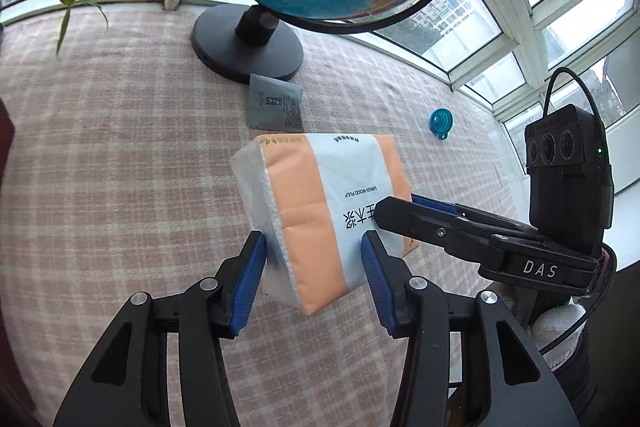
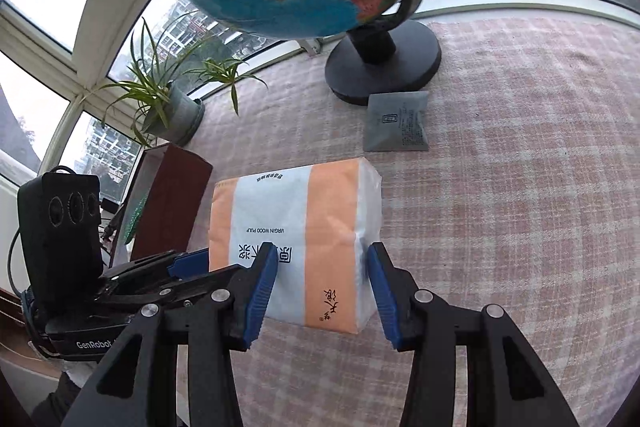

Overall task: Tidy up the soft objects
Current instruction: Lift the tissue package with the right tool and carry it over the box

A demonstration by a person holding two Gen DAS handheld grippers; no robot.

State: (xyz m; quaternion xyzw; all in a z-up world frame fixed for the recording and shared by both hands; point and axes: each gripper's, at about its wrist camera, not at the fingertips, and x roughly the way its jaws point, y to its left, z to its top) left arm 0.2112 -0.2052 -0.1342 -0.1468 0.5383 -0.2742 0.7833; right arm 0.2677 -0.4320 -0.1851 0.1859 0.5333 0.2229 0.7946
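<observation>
Both grippers held the same tissue pack (image 1: 320,211) at once. The left gripper (image 1: 314,267) clamped the pack's near-left corner between its blue pads, and the right gripper (image 2: 322,281) clamped the near-right end, so the soft, squashy load was shared and would sag less. The pack hung just above the checked cloth (image 1: 120,167), apparently lifted clear, at twelve o'clock from each camera. A grey sachet (image 2: 398,127) lay beyond it at one o'clock in the right view, against the globe's base (image 2: 384,67). A brown box (image 2: 172,199) stood open at ten o'clock, probably where the pack belonged
</observation>
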